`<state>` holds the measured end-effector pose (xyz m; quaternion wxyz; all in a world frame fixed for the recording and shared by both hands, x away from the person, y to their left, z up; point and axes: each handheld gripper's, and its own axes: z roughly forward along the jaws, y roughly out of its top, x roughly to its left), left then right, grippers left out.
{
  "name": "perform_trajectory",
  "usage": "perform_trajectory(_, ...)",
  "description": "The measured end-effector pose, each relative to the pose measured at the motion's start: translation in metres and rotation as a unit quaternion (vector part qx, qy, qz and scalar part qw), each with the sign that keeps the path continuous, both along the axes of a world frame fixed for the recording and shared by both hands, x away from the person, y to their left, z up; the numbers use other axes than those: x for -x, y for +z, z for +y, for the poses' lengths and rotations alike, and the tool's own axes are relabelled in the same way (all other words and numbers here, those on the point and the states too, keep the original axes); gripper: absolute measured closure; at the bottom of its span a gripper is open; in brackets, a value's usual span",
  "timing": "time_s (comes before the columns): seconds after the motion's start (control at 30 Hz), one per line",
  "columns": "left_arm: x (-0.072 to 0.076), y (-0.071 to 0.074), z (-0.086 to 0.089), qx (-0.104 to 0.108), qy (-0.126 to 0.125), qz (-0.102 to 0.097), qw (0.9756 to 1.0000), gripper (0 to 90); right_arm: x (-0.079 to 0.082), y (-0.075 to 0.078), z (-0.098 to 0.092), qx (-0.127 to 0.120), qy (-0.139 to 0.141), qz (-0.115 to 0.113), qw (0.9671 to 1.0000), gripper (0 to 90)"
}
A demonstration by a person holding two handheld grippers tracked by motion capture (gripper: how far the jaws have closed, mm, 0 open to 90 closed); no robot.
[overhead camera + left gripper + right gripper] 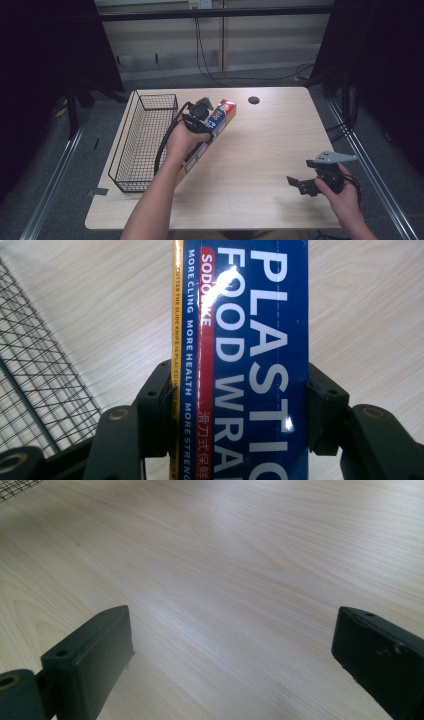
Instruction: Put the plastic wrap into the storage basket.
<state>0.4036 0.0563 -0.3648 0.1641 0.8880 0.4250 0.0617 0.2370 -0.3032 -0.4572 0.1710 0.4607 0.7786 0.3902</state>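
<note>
Basically, the left claw (240, 405) is clamped across the width of a long blue plastic wrap box (250, 340), one jaw pressed on each long side, so the grip is on the narrow dimension, around the middle of its length as far as the high view shows. In the high view the box (220, 117) sits angled under the left hand (182, 142), just right of the black wire basket (142, 145); its far end looks tipped up off the table (265, 150), though whether the near end rests on the table can't be told. It's probably light, a cardboard carton with a roll inside: stiff along its length, but the walls could dent if squeezed hard. The glossy printed surface looks slick, so a grip off centre would likely let it swing or slide; a hold near the middle seems the safest. The long shape means the ends need watching near the basket rim. The right claw (300, 184) hangs low over the table's right side with jaws spread wide and nothing between them, well apart from the box.
</note>
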Motion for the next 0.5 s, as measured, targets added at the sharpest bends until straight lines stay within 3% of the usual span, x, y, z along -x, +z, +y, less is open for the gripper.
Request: perform_trajectory(0.5, -0.003, 0.01, 0.013, 0.002, 0.021, 0.002, 0.9998, 42.6, 0.0, 0.001, 0.0, 0.0, -0.002, -0.002, 1.0, 2.6)
